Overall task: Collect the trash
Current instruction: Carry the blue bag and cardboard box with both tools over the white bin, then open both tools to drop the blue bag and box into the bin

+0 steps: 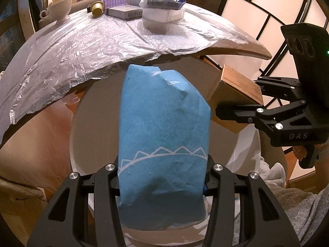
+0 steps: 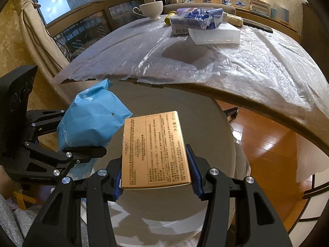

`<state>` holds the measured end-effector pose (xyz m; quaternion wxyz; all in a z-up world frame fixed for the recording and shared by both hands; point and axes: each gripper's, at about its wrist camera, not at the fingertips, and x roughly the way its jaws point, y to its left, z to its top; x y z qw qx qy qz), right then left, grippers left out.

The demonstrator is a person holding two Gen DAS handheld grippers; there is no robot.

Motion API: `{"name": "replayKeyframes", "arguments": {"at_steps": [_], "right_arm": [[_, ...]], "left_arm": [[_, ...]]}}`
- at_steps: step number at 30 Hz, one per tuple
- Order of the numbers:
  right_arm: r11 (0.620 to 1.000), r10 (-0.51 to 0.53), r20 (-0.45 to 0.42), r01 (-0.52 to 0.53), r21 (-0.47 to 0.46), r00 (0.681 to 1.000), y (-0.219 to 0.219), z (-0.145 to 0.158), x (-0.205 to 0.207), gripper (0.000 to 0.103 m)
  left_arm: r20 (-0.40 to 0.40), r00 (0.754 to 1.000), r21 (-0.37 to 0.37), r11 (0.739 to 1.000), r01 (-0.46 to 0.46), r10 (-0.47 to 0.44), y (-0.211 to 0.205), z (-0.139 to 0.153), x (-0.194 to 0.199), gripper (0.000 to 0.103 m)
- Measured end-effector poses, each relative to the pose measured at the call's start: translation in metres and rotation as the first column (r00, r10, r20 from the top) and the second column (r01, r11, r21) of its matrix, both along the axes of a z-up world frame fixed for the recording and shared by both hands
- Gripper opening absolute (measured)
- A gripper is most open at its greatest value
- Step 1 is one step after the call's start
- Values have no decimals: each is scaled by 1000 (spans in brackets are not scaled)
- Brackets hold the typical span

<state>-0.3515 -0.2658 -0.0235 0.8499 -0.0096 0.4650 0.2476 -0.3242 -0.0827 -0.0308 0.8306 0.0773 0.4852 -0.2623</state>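
Left gripper [image 1: 162,187] clamped on a crumpled blue wrapper [image 1: 163,135], white zigzag print across its lower part, held upright between the two fingers. Right gripper [image 2: 156,177] clenched on a flat gold box [image 2: 155,150] with printed text on its face, blue finger pads [image 2: 194,170] pressed to both long edges.

Both held over a round grey bin [image 2: 205,127] with a white rim, just in front of the table edge [image 2: 257,111] — wrapper and box side by side, close, whether touching cannot be told. In the left wrist view, right gripper [image 1: 226,111] seen from the side at the frame's right; in the right wrist view, left gripper [image 2: 90,152] at the left with the wrapper bulging above it.

On the table, under a wrinkled clear plastic sheet [image 1: 82,49]: nothing discernible. On top of the sheet — a white teacup [image 1: 59,9], a gold cap [image 1: 97,8], a purple ridged item [image 1: 114,1], a grey carton [image 1: 125,12], a white box [image 2: 216,35] with a blue-and-white packet [image 2: 199,18] lying on it. Wooden floor [image 2: 265,148] beyond the bin.
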Motion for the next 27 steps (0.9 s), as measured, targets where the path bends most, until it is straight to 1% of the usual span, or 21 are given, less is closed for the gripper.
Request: {"name": "replayKeyframes", "arguments": {"at_steps": [13,27], "right_arm": [[1000,-17,-14,16,-21,1000,1,-10,3,50],[999,-22,-26,22,-33,999,5,-19,1,51]], "left_arm": [[-13,1000,31,1000,0,0,-4,-12,10,49],[-31,999,44,999,-11,12,-9,-26,19,49]]}}
